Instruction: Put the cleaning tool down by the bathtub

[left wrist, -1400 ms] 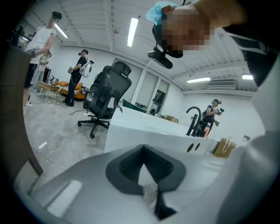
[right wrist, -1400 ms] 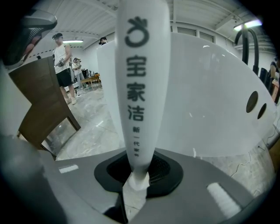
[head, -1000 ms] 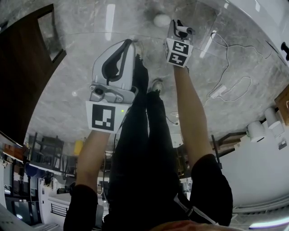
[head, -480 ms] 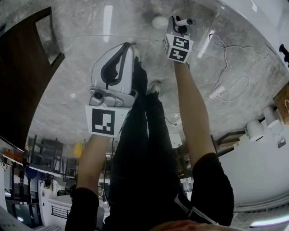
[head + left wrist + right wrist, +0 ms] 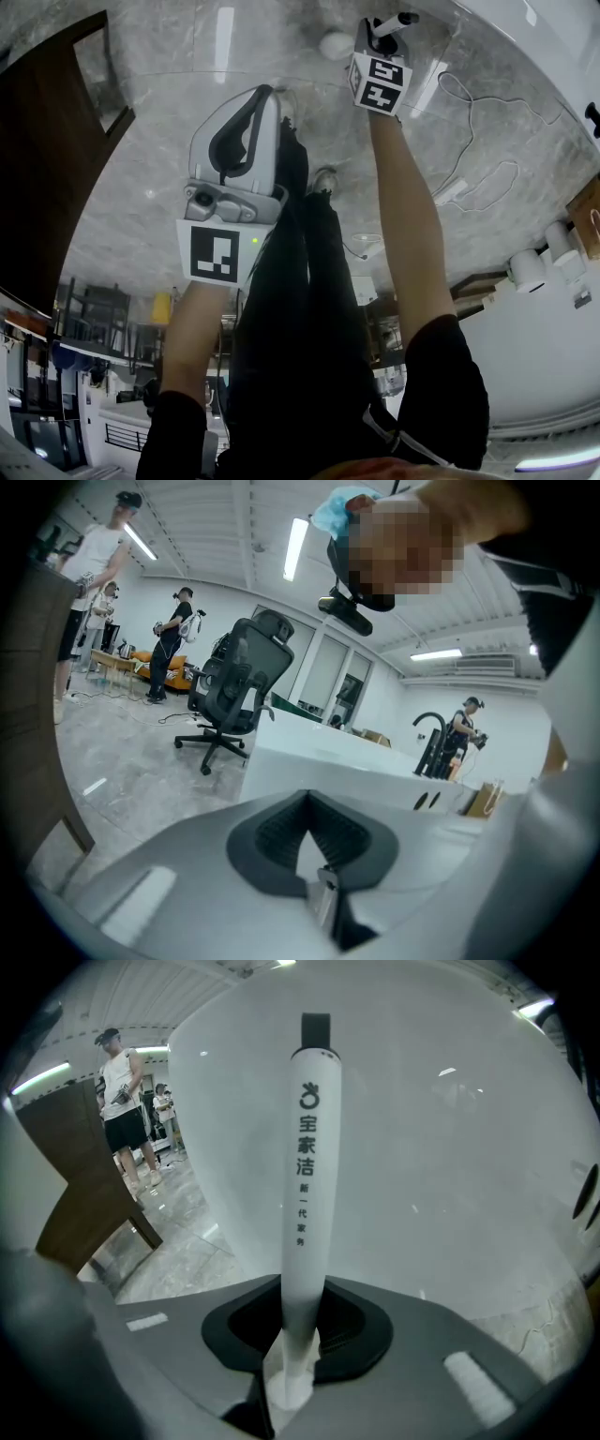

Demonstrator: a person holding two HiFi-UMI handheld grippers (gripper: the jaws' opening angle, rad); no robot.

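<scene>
The cleaning tool (image 5: 309, 1176) has a long white handle with black printed characters and a black end. My right gripper (image 5: 305, 1324) is shut on the handle's lower part, which points at the white curved bathtub wall (image 5: 459, 1147). In the head view the right gripper (image 5: 377, 36) is stretched out far ahead over the marble floor, and the tool's handle (image 5: 397, 19) sticks out past it toward the bathtub rim (image 5: 562, 37). My left gripper (image 5: 269, 96) hangs nearer, above the person's legs. Its pads (image 5: 281, 827) meet at the tips with nothing held.
A dark wooden panel (image 5: 47, 141) stands at the left. A white cable (image 5: 469, 178) loops over the floor by the tub, and a round white object (image 5: 335, 42) lies near the right gripper. The left gripper view shows an office chair (image 5: 234, 682), a white counter and people behind.
My right gripper has moved farther out toward the bathtub with the tool, and the handle now tilts to the right. The left gripper has hardly moved.
</scene>
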